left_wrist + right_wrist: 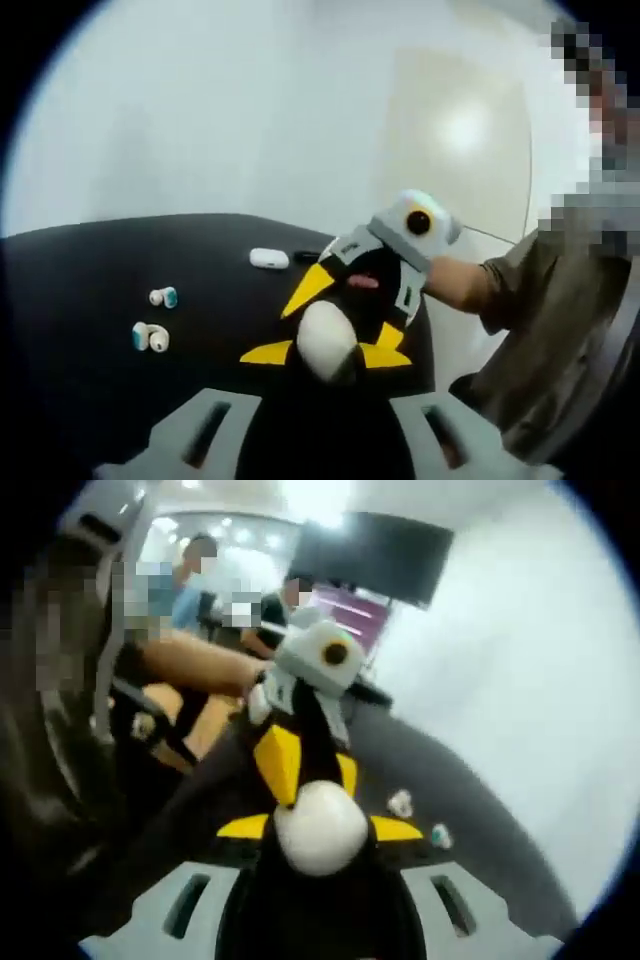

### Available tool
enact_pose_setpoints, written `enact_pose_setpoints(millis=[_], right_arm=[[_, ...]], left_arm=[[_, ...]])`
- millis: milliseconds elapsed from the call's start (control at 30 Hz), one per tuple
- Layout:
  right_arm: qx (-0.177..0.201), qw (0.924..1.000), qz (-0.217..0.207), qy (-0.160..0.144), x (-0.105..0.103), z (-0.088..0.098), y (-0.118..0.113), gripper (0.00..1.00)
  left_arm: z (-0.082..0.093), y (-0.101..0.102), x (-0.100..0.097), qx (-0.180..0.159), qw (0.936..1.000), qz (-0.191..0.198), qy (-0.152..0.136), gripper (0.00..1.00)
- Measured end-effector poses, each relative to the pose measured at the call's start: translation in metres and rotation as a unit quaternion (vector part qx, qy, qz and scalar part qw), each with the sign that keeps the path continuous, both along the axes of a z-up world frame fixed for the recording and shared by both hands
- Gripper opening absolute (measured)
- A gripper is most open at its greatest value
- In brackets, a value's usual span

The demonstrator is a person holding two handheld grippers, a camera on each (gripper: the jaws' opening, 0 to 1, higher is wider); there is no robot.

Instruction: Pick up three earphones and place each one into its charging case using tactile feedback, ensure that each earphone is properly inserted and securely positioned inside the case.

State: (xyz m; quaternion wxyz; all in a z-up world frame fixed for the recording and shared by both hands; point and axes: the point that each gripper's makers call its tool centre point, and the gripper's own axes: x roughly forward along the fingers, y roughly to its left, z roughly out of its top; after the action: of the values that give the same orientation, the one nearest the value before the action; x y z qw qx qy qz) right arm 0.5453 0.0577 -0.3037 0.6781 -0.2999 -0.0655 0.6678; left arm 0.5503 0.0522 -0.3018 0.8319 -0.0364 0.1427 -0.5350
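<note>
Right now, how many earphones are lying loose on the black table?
2. One earphone lies farther back; another earphone lies nearer the left tool, both left of the white case. A third may be hidden.

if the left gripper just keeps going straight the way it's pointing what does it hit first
Most likely the white charging case held in the right gripper, dead ahead between the left gripper's jaws. Depth is hard to judge. The earphones lie off to the side on the black table.

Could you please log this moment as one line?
white object between left gripper, right gripper | earphones on table | grip unclear
</note>
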Motion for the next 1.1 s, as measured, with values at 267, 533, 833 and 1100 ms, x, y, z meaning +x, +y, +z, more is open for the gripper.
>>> enact_pose_setpoints(millis=[267,533,833,1100], right_arm=[[0.042,0.9691,-0.003,0.243,-0.004,0.005,-0.015,0.32],[0.008,0.9711,0.011,0.238,0.0,-0.009,-0.014,0.25],[0.015,0.9825,0.007,0.185,-0.004,-0.009,-0.015,0.22],[0.012,0.9955,0.007,0.094,-0.008,-0.011,-0.014,0.23]], left_arm=[[0.006,-0.003,-0.007,0.005,0.9986,-0.015,-0.051,0.17],[0.01,-0.003,-0.009,-0.004,0.9981,-0.019,-0.059,0.17],[0.009,-0.005,-0.007,0.003,0.9988,-0.012,-0.048,0.17],[0.013,-0.004,-0.006,-0.052,0.9953,-0.013,0.08,0.15]])
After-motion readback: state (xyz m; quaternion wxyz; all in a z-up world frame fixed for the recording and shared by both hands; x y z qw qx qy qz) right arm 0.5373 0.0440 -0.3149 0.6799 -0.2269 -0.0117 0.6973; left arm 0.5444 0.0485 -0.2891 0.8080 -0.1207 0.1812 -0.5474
